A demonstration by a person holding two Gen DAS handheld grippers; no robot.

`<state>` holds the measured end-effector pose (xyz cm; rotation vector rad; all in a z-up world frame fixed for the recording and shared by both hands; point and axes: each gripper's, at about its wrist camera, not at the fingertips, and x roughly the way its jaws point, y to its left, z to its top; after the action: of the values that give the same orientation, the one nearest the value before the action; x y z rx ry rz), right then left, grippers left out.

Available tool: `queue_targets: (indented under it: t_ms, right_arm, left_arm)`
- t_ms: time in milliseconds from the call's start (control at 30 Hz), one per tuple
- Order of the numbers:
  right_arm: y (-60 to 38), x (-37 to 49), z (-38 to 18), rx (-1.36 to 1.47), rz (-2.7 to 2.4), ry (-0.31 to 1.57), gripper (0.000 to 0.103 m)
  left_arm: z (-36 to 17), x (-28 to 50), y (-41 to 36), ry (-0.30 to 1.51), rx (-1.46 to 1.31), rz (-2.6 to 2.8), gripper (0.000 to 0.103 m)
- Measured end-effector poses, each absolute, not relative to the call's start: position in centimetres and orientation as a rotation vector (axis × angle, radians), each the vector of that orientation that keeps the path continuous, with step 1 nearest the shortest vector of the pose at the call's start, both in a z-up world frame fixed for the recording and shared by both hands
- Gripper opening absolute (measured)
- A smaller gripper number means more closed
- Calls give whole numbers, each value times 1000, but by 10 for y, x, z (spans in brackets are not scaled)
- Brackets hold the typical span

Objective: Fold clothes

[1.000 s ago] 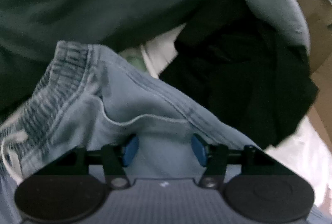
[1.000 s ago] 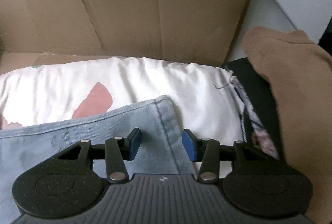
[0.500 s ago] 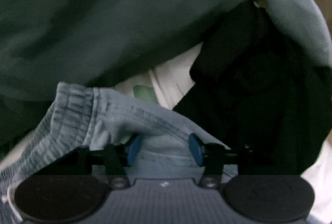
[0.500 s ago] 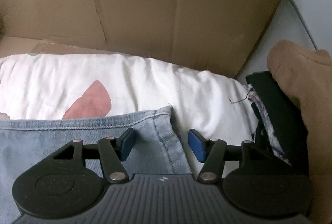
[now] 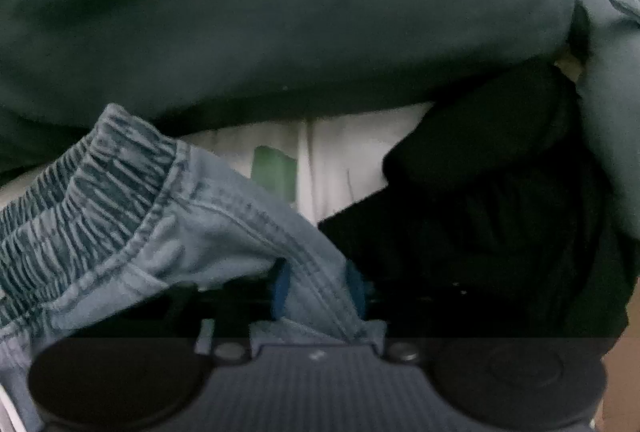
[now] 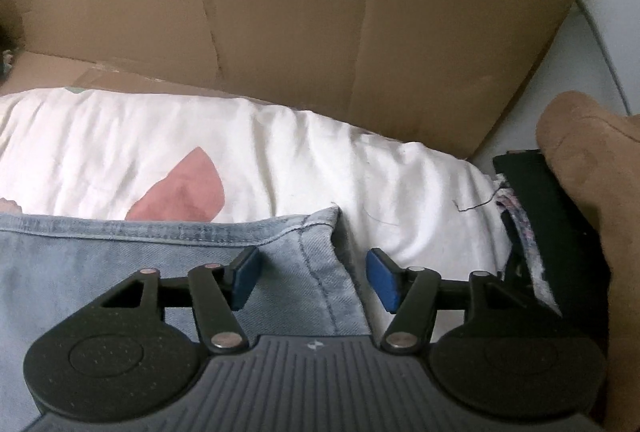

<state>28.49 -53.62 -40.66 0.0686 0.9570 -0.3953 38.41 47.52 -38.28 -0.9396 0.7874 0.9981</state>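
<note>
Light blue denim shorts (image 5: 188, 232) with an elastic waistband lie on a white printed sheet (image 5: 352, 152). My left gripper (image 5: 318, 286) is shut on a seam fold of the denim shorts near the waistband. In the right wrist view the hem corner of the denim shorts (image 6: 304, 256) lies flat on the white sheet (image 6: 280, 156). My right gripper (image 6: 312, 276) is open just above that hem corner, with the corner between the blue pads (image 6: 380, 278).
A dark green garment (image 5: 280, 4) looms over the left gripper, with a black garment (image 5: 500, 212) and a grey one (image 5: 608, 80) to the right. A cardboard sheet (image 6: 320, 12) stands behind the white sheet. A brown garment (image 6: 592, 200) and black patterned cloth (image 6: 536, 212) lie at right.
My left gripper has closed on the denim seam and bunched it up. My right gripper has opened wider over the hem corner.
</note>
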Motion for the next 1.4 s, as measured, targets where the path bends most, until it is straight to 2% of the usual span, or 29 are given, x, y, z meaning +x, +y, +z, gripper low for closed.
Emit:
queue_targets:
  t_ms: [33,100,133,167,200,733,867,1033,1167,1200,1267,1300,1333,1400]
  right_arm:
    - [-536,286,-407,63,-388,956,56]
    - [-535,287,-405,54,-383,947,47]
    - [-535,287,-403,50,-385,939,29]
    - [-535,288,-401,46,-388,932,17]
    - [-534,288,-399,43,-390,924,16]
    - [-518,300,-350,-2,-521,727,11]
    - [-522,307,-357,1,-558,741,11]
    - [-530,319,-385,-19,-555,819,11]
    - [-531,332,-405,-21,-568,865,15]
    - [-531,331,-402,-9,-578,864,16]
    - [-533,330,-395,16,-596,861,29]
    - [-533,327,-390,22,-601,852,32]
    - [-533,325,-385,27,-605,843,34]
    - [-532,315,-373,40,-604,819,35]
  left_arm:
    - [-381,385,475,786,-934,1002,21]
    - [-378,385,474,774,-929,1006,15]
    - [-376,385,474,764,-928,1004,12]
    - [-374,383,474,752,-930,997,10]
    - [-373,382,474,741,-936,995,7]
    - [-335,369,461,666,-946,929,5]
    - [-334,373,460,663,-929,890,5]
    - [-366,389,460,730,-895,916,6]
    - [-374,400,453,791,-833,936,8]
    - [-370,401,450,805,-810,936,10]
    - [-363,402,442,829,-765,933,18]
    - [-356,400,436,829,-746,915,34]
    - [-350,397,429,823,-735,893,45]
    - [-339,389,412,819,-704,836,46]
